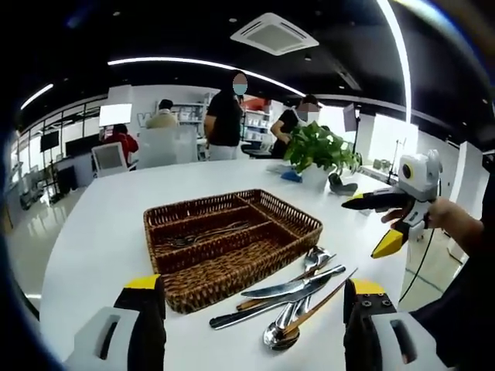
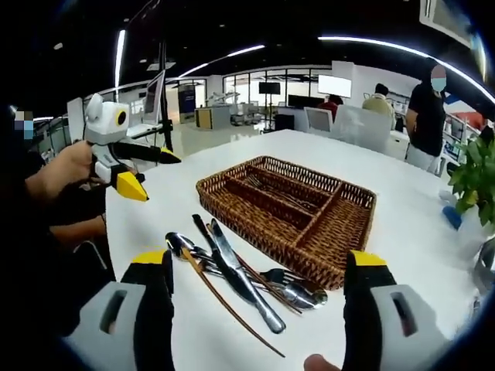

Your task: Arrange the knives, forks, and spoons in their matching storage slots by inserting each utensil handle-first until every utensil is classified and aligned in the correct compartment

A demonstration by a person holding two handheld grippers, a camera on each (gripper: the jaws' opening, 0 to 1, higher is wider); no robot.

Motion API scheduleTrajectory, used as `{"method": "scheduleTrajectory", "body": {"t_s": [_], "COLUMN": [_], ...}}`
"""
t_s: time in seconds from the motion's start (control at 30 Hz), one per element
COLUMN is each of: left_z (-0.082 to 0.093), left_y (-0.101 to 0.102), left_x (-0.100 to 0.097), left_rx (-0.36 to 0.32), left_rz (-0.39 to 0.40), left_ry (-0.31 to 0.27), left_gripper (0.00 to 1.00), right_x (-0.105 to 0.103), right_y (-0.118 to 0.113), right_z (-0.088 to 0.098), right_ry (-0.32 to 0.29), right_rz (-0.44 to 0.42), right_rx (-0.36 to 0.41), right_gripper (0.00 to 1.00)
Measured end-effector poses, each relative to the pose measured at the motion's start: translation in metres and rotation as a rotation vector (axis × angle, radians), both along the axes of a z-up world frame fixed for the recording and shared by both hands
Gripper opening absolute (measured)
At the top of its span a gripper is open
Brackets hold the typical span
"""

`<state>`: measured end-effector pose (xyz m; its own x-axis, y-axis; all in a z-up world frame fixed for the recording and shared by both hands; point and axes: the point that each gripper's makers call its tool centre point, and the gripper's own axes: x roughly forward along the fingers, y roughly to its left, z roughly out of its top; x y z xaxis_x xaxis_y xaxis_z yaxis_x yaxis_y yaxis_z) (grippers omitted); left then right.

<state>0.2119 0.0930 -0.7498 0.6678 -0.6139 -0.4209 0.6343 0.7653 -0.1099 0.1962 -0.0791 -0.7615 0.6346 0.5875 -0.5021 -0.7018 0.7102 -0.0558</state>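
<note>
Both tools, left (image 1: 251, 309) and right (image 2: 257, 297), are hanging wide apart, gripping nothing. Loose cutlery (image 1: 290, 297) is lying on the white tabletop (image 1: 100, 239) just beside the basket (image 1: 232, 243), which is holding forks (image 1: 203, 234).

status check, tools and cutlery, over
Both tools open: left, right, holding nothing. Cutlery pile on table beside basket, some forks already in a slot. Nothing in the way.

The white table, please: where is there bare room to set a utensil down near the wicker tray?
The white table is bare on the wicker tray's side away from the cutlery, and between tray and potted plant. It is crowded at the utensil pile against the tray's front edge.
</note>
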Motion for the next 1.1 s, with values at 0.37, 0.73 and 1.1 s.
{"method": "scheduleTrajectory", "body": {"t_s": [0.37,0.73,1.1], "left_z": [-0.001,-0.003,-0.007], "left_y": [0.002,0.008,0.009], "left_x": [-0.005,-0.011,-0.012], "left_rx": [0.004,-0.011,-0.006], "left_rz": [0.005,0.019,0.007], "left_ry": [-0.001,-0.003,0.001], "left_gripper": [1.0,1.0,1.0], "right_x": [-0.011,-0.02,-0.031], "right_y": [0.023,0.041,0.053], "right_z": [-0.013,-0.034,-0.059], "right_ry": [0.029,0.051,0.105], "right_rz": [0.159,0.29,0.393], "right_rx": [-0.011,-0.016,-0.039], "right_gripper": [0.67,0.56,0.41]}}
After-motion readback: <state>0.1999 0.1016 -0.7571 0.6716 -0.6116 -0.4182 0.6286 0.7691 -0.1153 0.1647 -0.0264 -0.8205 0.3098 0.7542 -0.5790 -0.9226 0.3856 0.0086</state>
